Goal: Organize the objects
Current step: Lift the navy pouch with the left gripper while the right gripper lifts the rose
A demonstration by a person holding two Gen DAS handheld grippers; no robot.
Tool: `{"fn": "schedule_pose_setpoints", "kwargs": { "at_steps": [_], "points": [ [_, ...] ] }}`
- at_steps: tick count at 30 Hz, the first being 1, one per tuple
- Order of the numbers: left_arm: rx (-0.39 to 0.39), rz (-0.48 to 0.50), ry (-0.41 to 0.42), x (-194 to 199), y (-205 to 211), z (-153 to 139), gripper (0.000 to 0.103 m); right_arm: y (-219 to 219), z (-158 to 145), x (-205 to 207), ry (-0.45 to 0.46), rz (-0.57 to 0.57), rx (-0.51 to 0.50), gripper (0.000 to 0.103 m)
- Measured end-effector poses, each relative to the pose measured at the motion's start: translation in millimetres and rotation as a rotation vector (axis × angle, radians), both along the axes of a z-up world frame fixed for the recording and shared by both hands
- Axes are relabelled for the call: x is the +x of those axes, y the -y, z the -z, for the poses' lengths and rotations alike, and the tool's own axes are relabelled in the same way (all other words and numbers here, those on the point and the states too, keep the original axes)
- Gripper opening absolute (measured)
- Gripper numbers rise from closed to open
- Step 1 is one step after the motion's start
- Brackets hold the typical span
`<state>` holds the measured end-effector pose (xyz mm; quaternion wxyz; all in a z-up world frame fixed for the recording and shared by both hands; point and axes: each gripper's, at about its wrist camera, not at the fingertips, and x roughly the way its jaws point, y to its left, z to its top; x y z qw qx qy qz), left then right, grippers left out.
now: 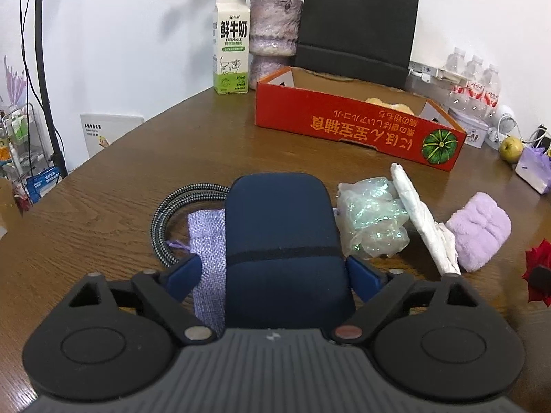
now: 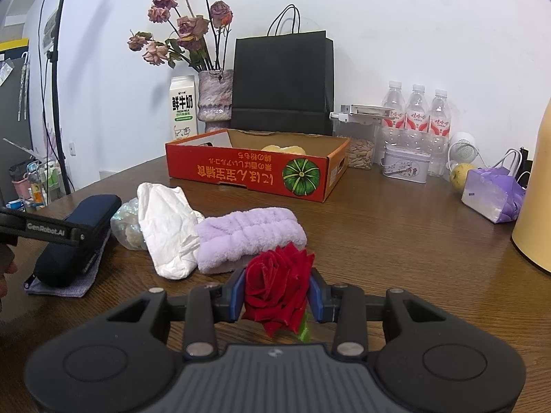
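The wooden desk (image 1: 113,186) is seen to carry everything. At its far side a red cardboard box (image 2: 241,172) stands open-topped, with something pale yellow lying inside; a black paper bag (image 2: 282,82) stands upright just behind it, a vase of dried roses (image 2: 215,96) and a milk carton (image 2: 183,106) to its left.

Nearer, a row of soft things is laid out: a navy pouch (image 1: 282,241) lying on a lilac woven bag (image 1: 206,237), a clear crinkled wrapper (image 1: 372,216), a white crumpled cloth (image 2: 167,227) leaning on it, and a lilac fluffy towel (image 2: 251,234) touching the cloth.

The left claw (image 1: 280,275) is angled downward over the navy pouch, which lies between its blue pads; the pads stand wide, and whether they press on the pouch cannot be told. The right claw (image 2: 277,292) is also tilted downward and is clamped narrowly on a red rose (image 2: 275,289), held just in front of the towel above the desk. Fingertips (image 2: 7,275) are glimpsed at the left edge of the right wrist view.
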<state>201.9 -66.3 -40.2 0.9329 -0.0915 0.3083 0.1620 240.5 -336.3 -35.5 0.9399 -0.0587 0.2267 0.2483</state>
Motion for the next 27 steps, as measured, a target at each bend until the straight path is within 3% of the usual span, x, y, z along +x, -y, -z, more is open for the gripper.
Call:
{"fn": "schedule_pose_setpoints", "kwargs": {
  "at_steps": [1,10,13,17,19,20,27],
  "points": [
    [-0.021,0.022,0.007,-1.2,-0.3,-0.7,0.071,0.3,-0.2,0.2,-0.002,0.000,0.001,0.037],
    [-0.014,0.032,0.011,-4.6,-1.0,-1.1,0.067,2.3,0.0,1.8,-0.006,0.011,0.013,0.037],
    [-0.011,0.026,0.011,-5.1,-0.4,0.1,0.071,2.6,0.3,2.7,-0.008,0.014,0.015,0.037],
    [0.017,0.019,0.012,-6.6,7.5,2.8,0.084,2.8,0.7,2.8,-0.007,0.019,0.015,0.037],
    [0.029,0.027,0.021,-7.0,10.8,4.5,0.080,2.7,0.9,2.9,-0.009,0.020,0.017,0.037],
    [0.035,0.023,0.018,-7.0,11.4,5.0,0.071,2.8,0.9,3.1,-0.009,0.020,0.017,0.037],
    [0.035,0.046,0.024,-9.8,9.1,4.3,0.067,3.0,0.9,3.1,-0.009,0.022,0.016,0.037]
  ]
}}
